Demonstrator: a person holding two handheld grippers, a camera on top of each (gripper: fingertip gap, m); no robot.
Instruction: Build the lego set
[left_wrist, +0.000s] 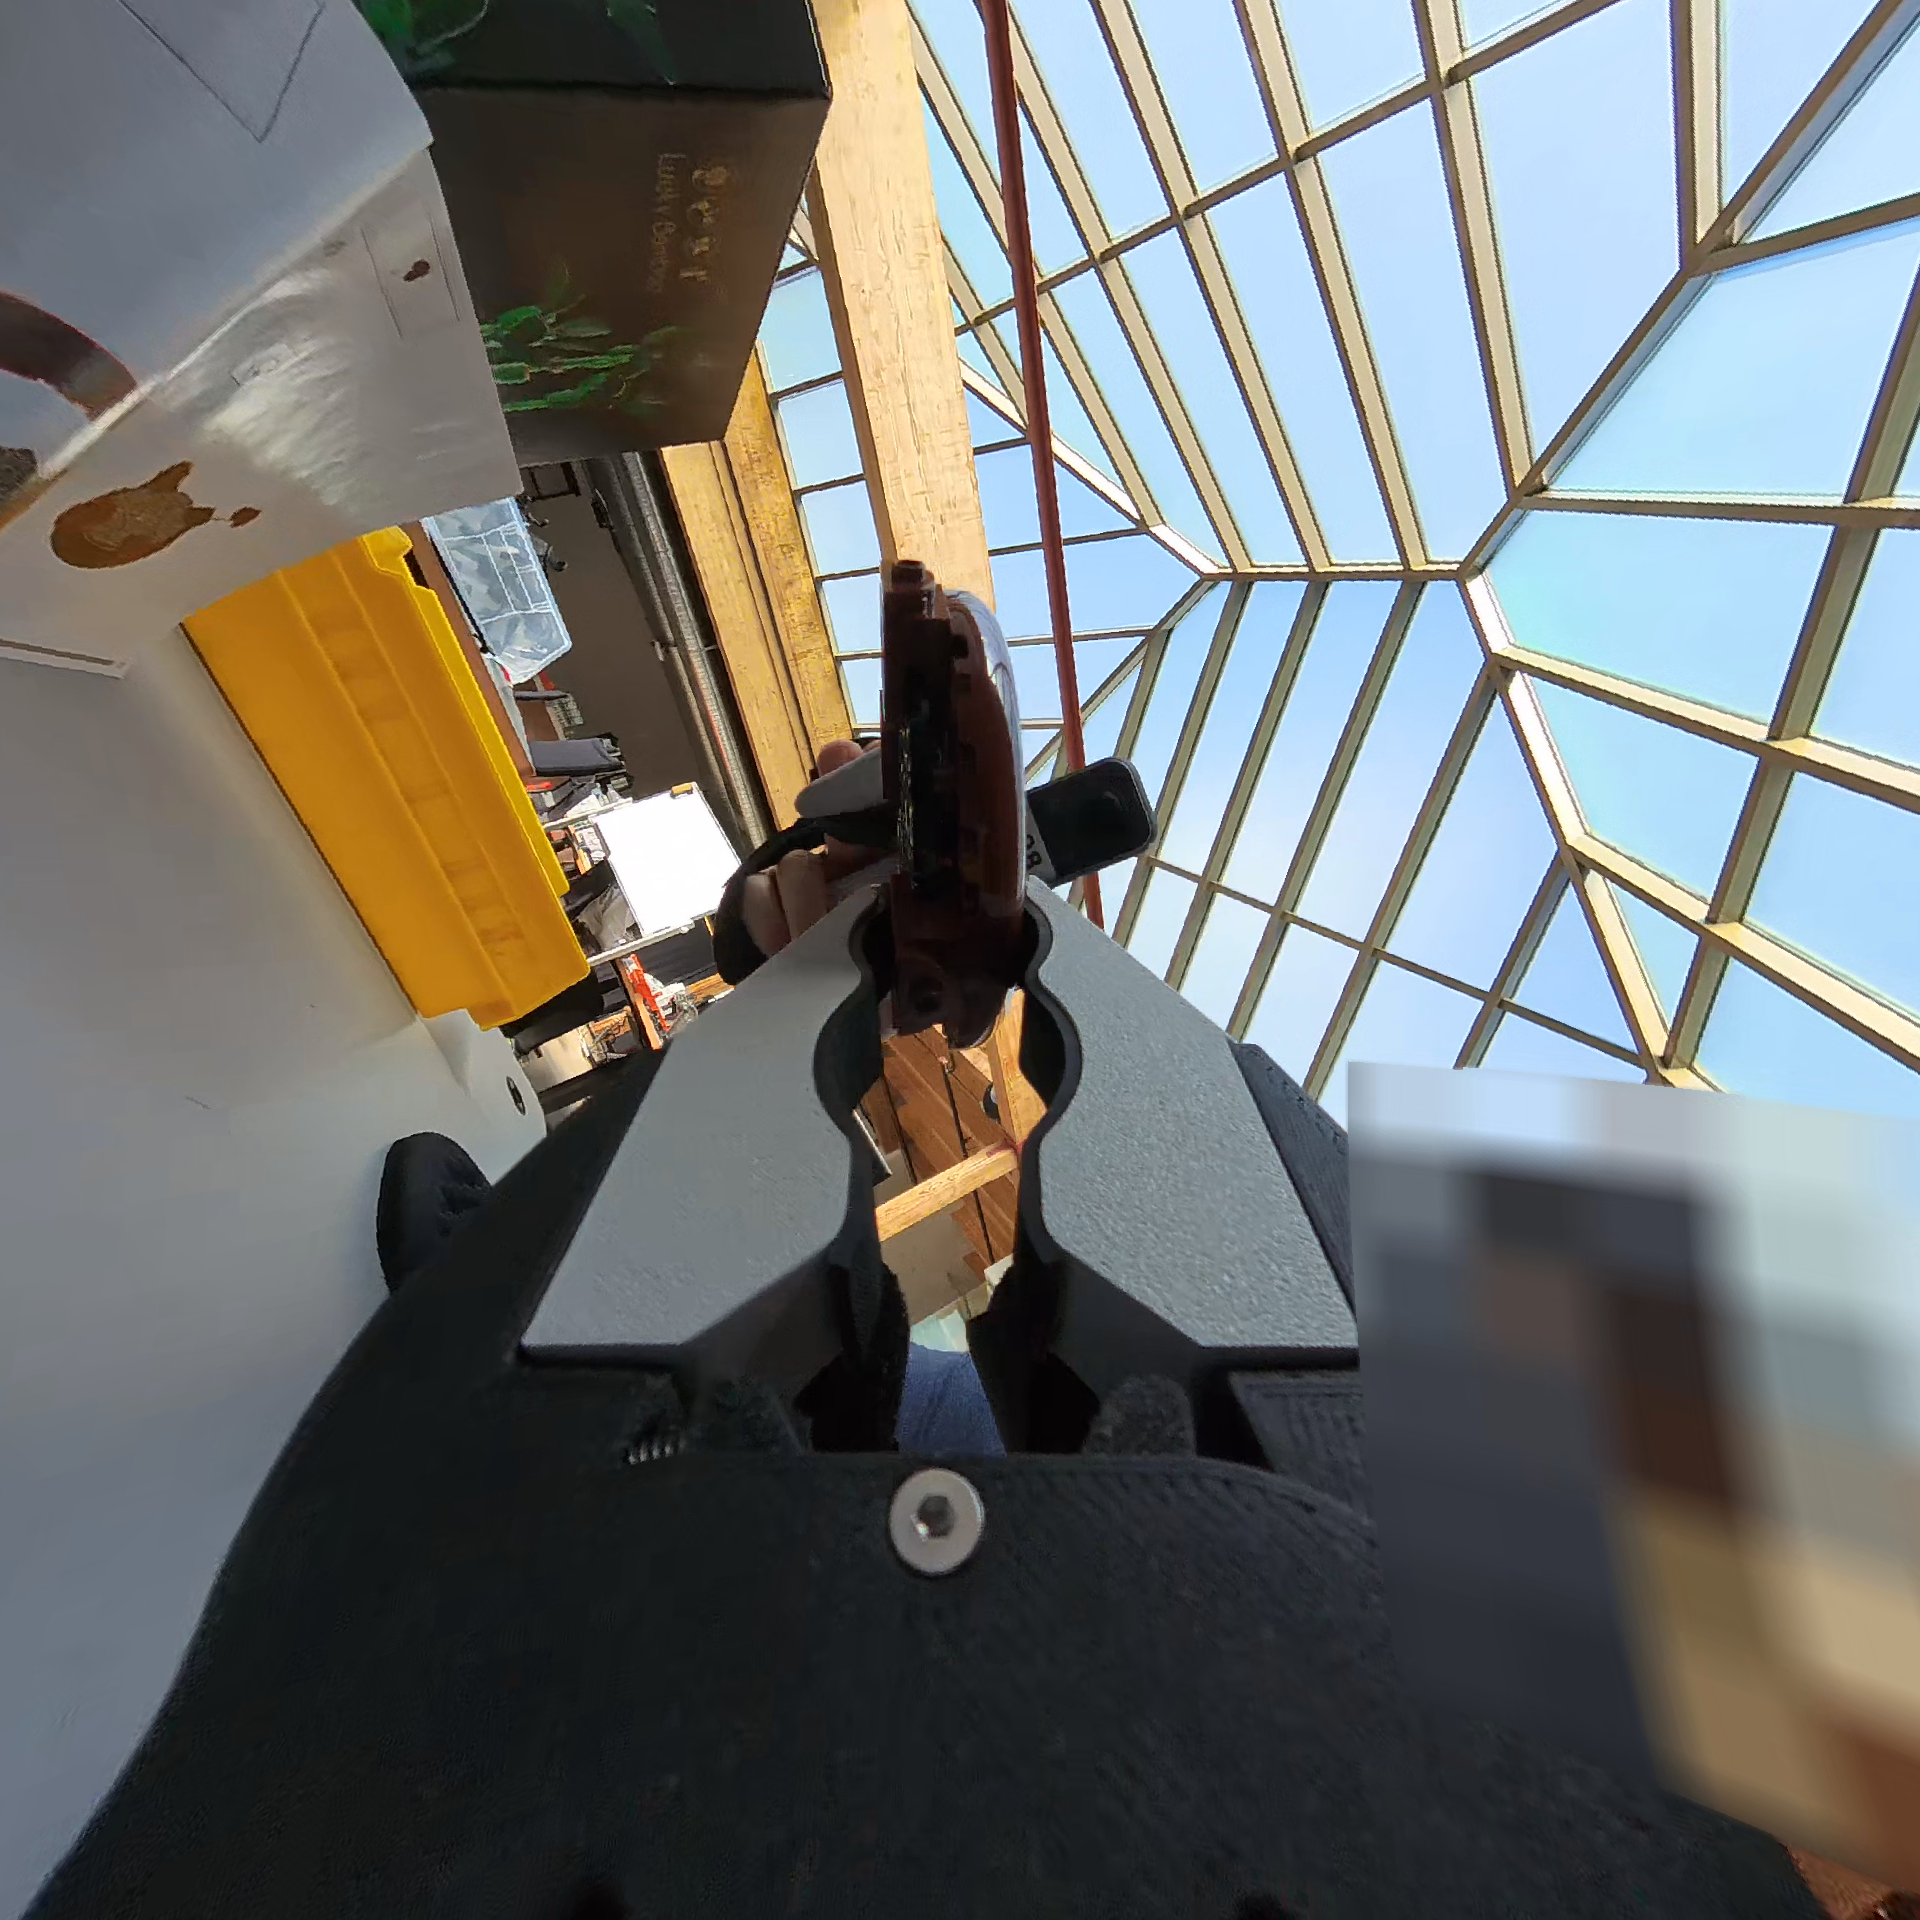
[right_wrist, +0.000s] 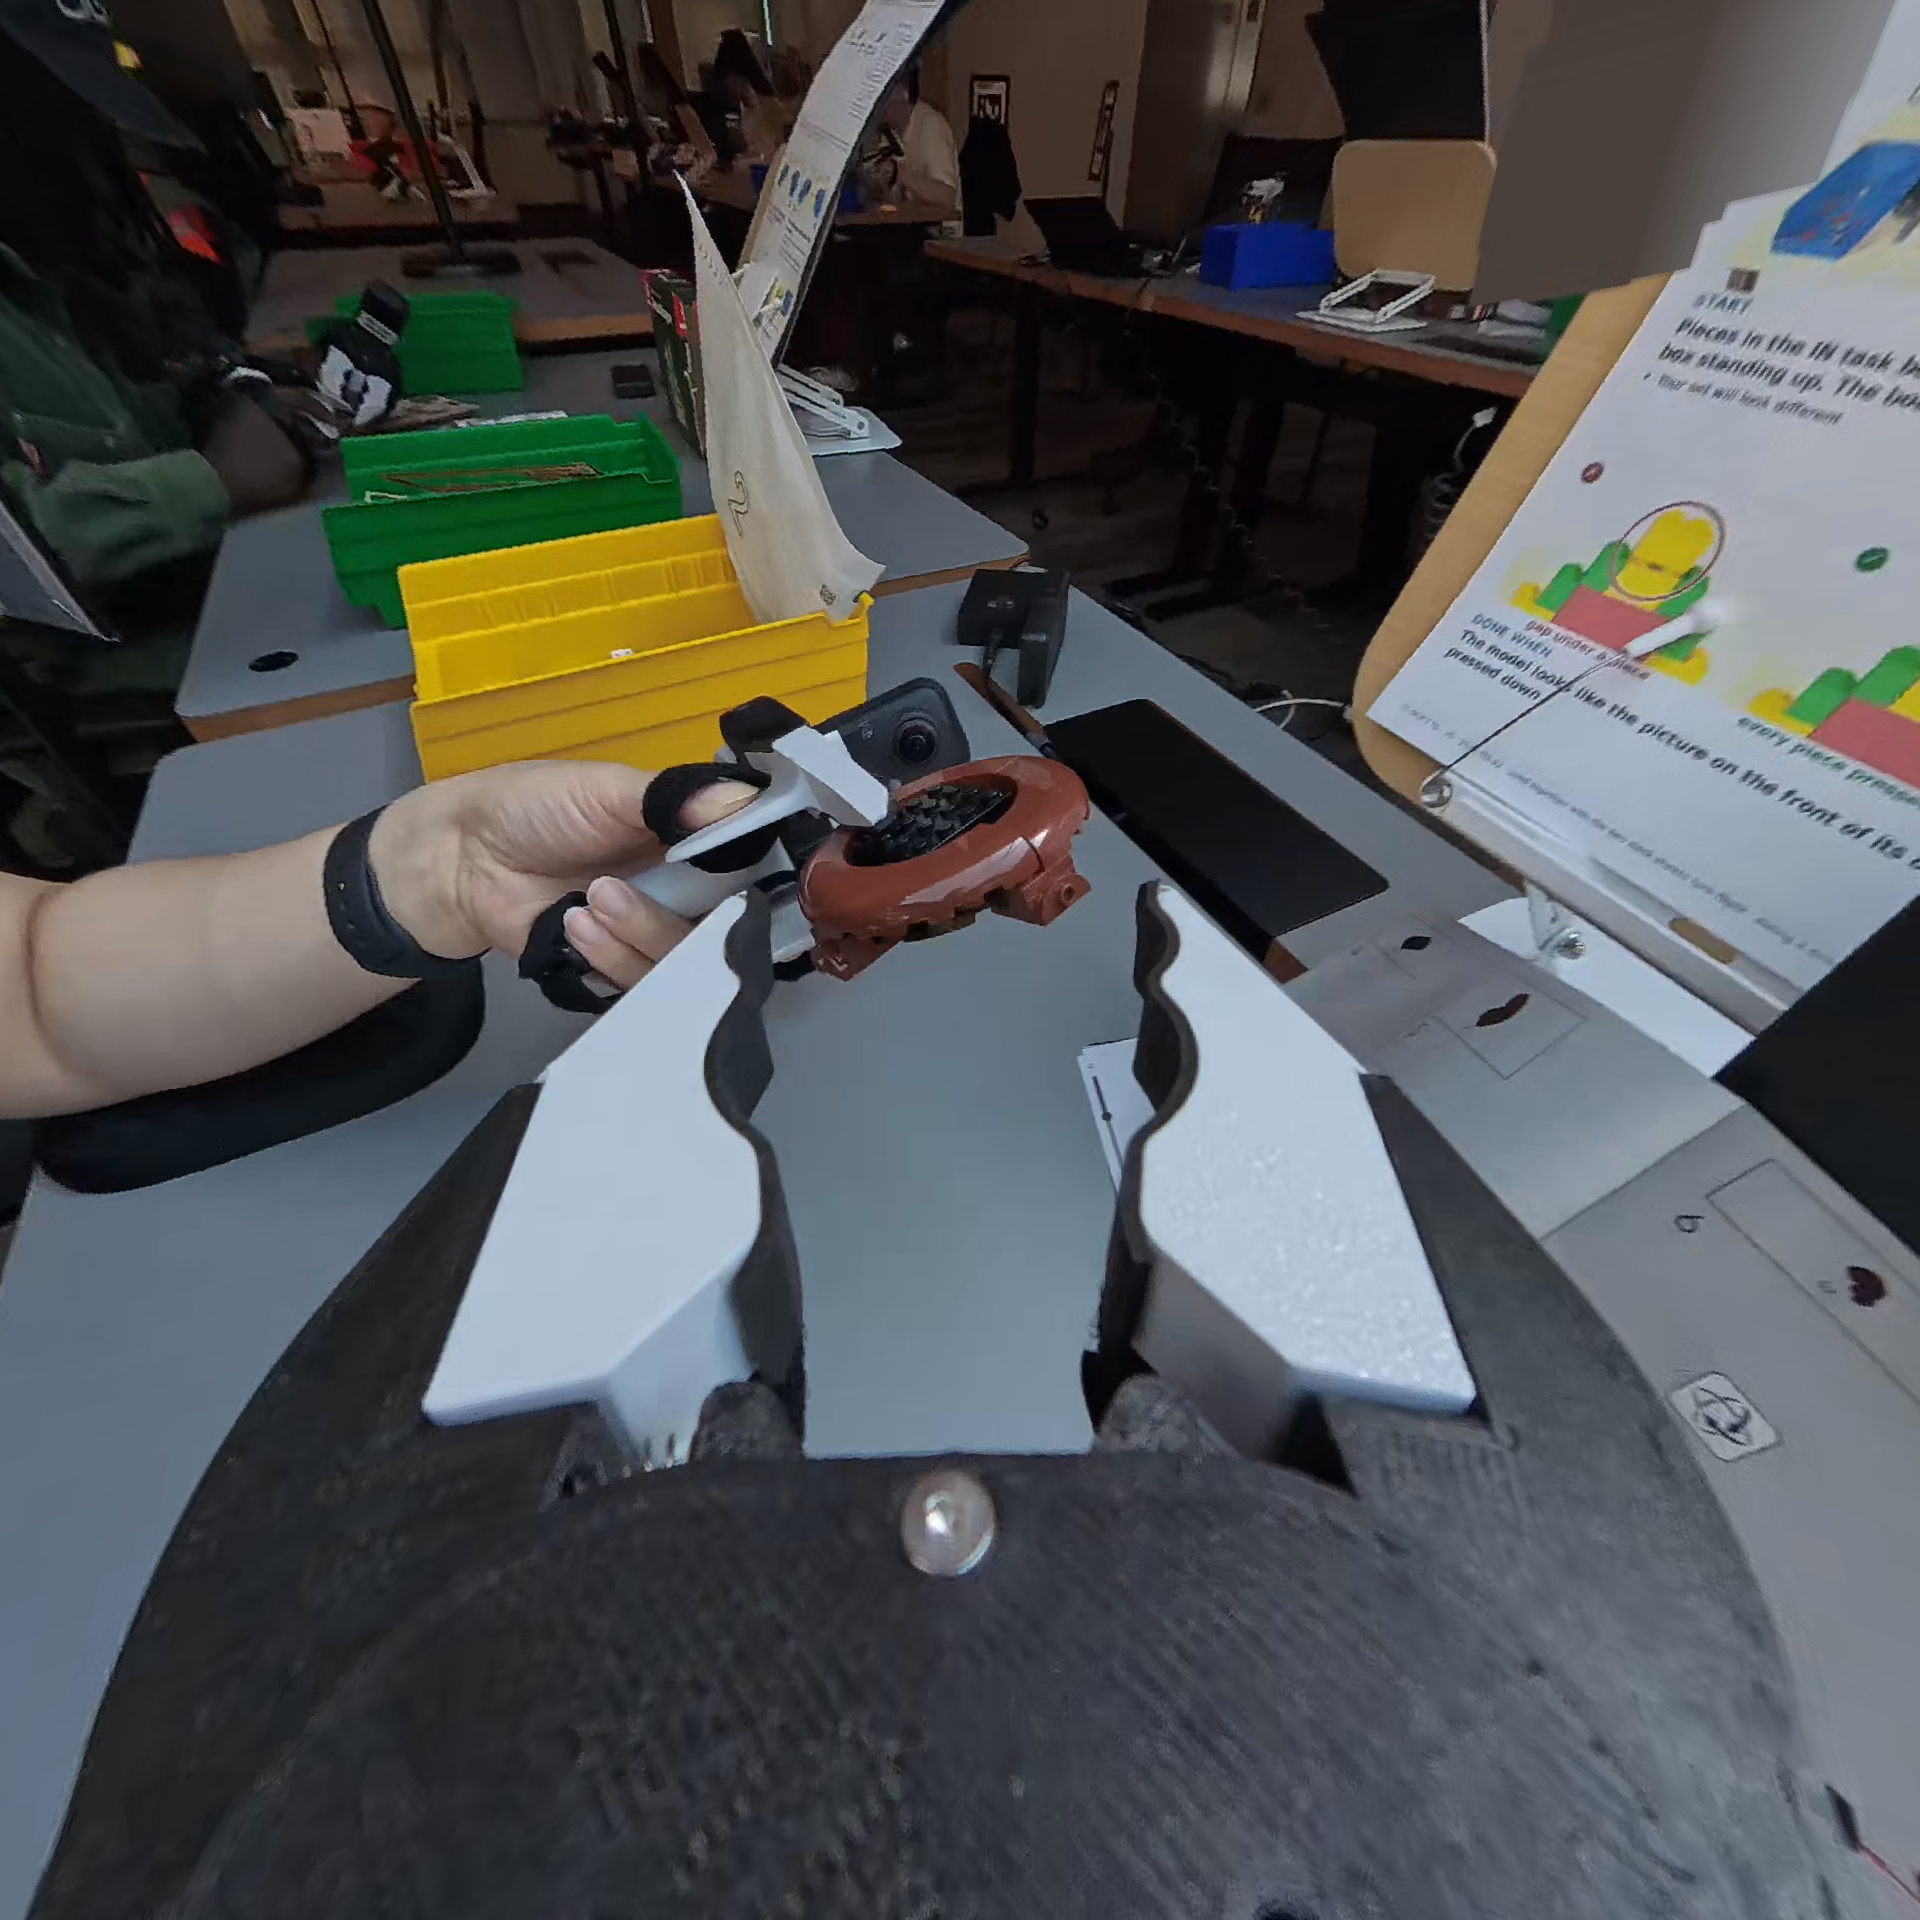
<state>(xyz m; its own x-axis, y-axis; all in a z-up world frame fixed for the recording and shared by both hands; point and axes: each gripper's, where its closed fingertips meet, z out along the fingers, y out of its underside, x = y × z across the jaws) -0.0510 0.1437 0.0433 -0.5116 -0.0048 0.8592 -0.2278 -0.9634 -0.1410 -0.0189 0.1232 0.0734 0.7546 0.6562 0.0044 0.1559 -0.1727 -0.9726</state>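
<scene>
A grey table (right_wrist: 935, 1195) in a busy workshop is seen under the right gripper (right_wrist: 951, 935); bare tabletop lies between its widely parted, empty fingers. The brown lego model (right_wrist: 940, 857), a rounded ring with a black studded centre, is held above the table at 12 o'clock from those fingers, its long axis running roughly 9 to 3 o'clock with its open face upward. It is clamped at its 9 o'clock end by the left gripper (right_wrist: 800, 821), held in a person's hand (right_wrist: 499, 862). In the left wrist view the left gripper (left_wrist: 951, 935) is closed on the model (left_wrist: 940, 810), which is seen edge-on, standing toward 12 o'clock against a glass roof (left_wrist: 1455, 520). A yellow bin (right_wrist: 623, 665) stands beyond at 11 o'clock, green bins (right_wrist: 499, 499) behind it. An instruction board (right_wrist: 1714, 623) crowds the 2 o'clock edge; a black pad (right_wrist: 1205, 831) lies near the model at 3 o'clock.
</scene>
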